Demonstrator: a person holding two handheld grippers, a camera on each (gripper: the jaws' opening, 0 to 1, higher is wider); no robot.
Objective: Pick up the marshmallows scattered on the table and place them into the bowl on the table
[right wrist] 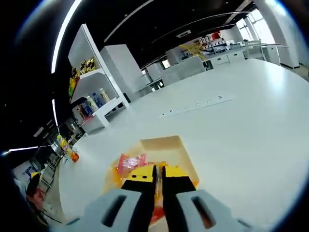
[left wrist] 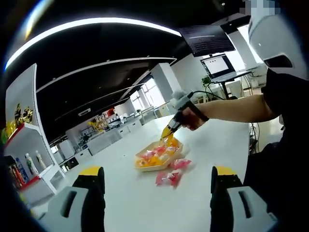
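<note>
The right gripper [right wrist: 159, 176] clenches a marshmallow [right wrist: 158, 189] above the bowl [left wrist: 158, 155]. The left gripper [left wrist: 158, 180] is released; two pink marshmallows [left wrist: 173, 171] lie at the bowl's five o'clock. No writing is readable.

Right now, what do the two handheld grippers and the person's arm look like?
Left gripper: grey bodies with slots, black jaws, yellow tips. Right gripper: the same colours; in the left gripper view it has a grey housing and black cable. The person wears a black short-sleeved top.
</note>
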